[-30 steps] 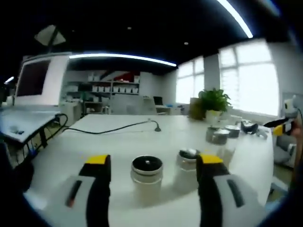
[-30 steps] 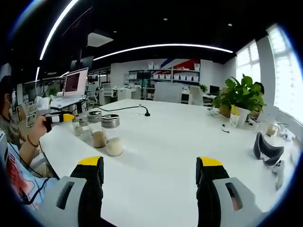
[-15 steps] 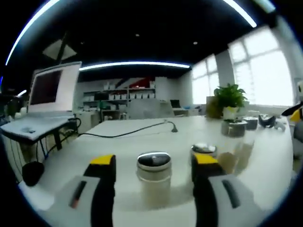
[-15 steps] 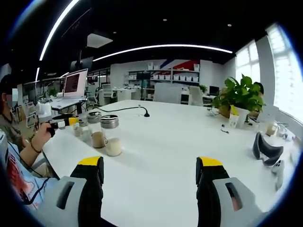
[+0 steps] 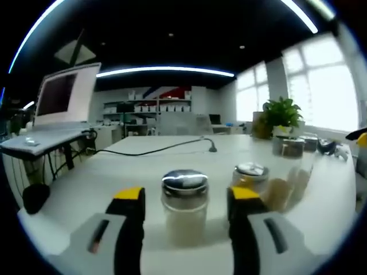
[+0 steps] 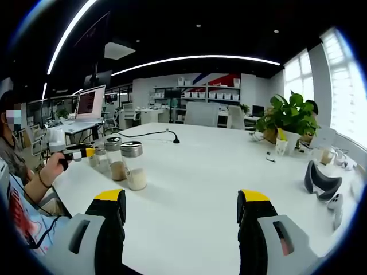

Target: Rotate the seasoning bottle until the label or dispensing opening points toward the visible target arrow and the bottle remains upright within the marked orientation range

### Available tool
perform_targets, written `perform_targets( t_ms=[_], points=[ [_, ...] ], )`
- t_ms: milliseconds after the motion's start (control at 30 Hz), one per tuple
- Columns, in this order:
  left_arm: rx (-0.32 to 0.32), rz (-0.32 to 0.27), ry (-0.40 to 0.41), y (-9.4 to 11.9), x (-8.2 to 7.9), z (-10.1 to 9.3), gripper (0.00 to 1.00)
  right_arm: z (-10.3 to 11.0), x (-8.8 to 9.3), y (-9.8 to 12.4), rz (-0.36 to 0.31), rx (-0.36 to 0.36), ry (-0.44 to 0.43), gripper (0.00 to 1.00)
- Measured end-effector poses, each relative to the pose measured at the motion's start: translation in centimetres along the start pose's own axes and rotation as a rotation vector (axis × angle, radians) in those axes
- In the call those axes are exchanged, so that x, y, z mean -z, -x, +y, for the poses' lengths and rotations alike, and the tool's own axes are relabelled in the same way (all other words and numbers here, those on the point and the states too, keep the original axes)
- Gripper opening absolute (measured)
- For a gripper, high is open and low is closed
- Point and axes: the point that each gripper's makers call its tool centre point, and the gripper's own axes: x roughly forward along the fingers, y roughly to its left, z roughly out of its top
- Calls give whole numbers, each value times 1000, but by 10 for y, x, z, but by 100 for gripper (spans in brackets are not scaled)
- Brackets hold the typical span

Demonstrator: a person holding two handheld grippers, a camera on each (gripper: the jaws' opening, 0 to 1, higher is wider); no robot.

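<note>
A clear seasoning bottle (image 5: 184,207) with a metal lid and pale contents stands upright on the white table (image 5: 103,172). It sits between the jaws of my left gripper (image 5: 186,195), which is open, with a gap on each side of the bottle. A second lidded bottle (image 5: 250,175) stands just behind it to the right. In the right gripper view, two larger bottles (image 6: 131,166) (image 6: 113,157) stand at the table's left, where a person's hand (image 6: 49,167) holds the left gripper (image 6: 85,152). My right gripper (image 6: 180,197) is open over bare table.
A black cable (image 6: 155,133) runs across the table. A potted plant (image 6: 287,117) and small cups stand at the far right. A dark headset (image 6: 317,177) lies at the right edge. A monitor (image 5: 60,94) stands on a desk to the left. More jars (image 5: 289,146) stand further right.
The left gripper has moved lower and closer, so the bottle now sits further in between its jaws, which have narrowed a little. The right gripper has stayed still.
</note>
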Motion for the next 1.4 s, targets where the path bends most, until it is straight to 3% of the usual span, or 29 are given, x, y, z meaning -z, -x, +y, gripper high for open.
perform_targets(
  t_ms=[200,300,433,767,1400],
  points=[
    [-13,-15,7,-1,-3,6,53,0,0,0,0,-3,2,82],
    [20,-35,11,-2,-6,3,41,-1,1,1,2,2,1,82],
    [25,-45,4,-3,-6,1,36,1,0,0,1,-3,3,82],
    [52,-54,-7,-4,-7,-1,35,2,0,1,1,-3,3,82],
    [248,-54,-8,-9,-7,-3,35,4,2,-3,12,-2,6,82]
  ],
)
